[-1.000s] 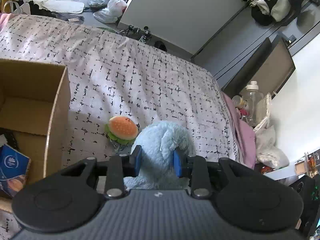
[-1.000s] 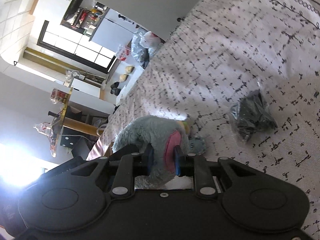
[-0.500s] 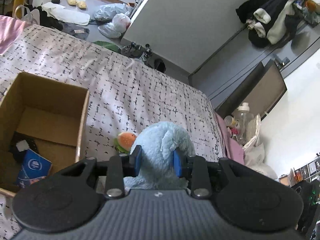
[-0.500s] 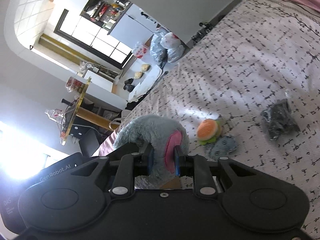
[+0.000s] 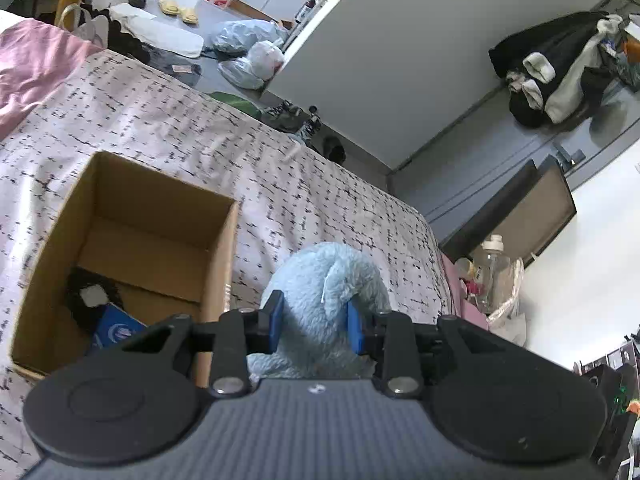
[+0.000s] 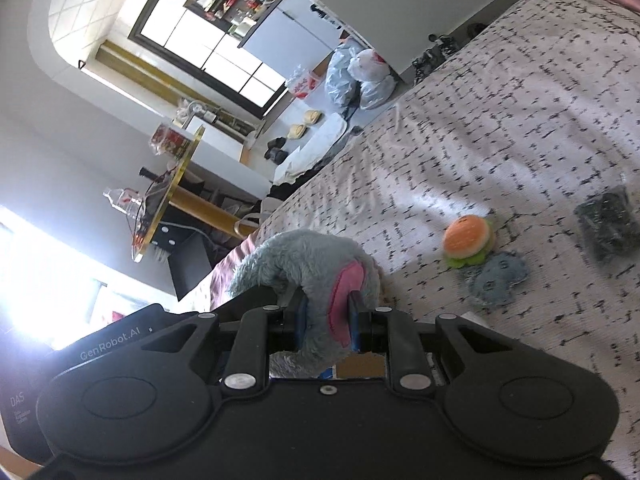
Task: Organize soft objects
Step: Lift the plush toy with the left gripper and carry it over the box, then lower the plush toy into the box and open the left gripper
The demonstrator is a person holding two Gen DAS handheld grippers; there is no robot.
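Both grippers hold one light blue plush toy above the bed. My left gripper [image 5: 316,322] is shut on its blue fuzzy body [image 5: 328,280]. My right gripper [image 6: 326,322] is shut on a part with a pink inner ear [image 6: 344,292]. An open cardboard box [image 5: 218,256] sits on the bed just left of the left gripper, with a black item [image 5: 90,296] and a blue packet [image 5: 118,330] inside. A burger plush [image 6: 468,236], a small blue-grey plush [image 6: 496,276] and a black bundle [image 6: 608,226] lie on the bedspread in the right wrist view.
The bed has a white spread with black dashes [image 5: 304,184] and a pink blanket [image 5: 36,60] at the far left. A bottle [image 5: 494,268] and a basket stand off the bed's right edge. Bags [image 5: 250,52] and slippers lie on the floor beyond.
Both grippers have lifted the blue plush up and away from the bedspread. The box has come fully into the left view; the burger plush is now hidden there.
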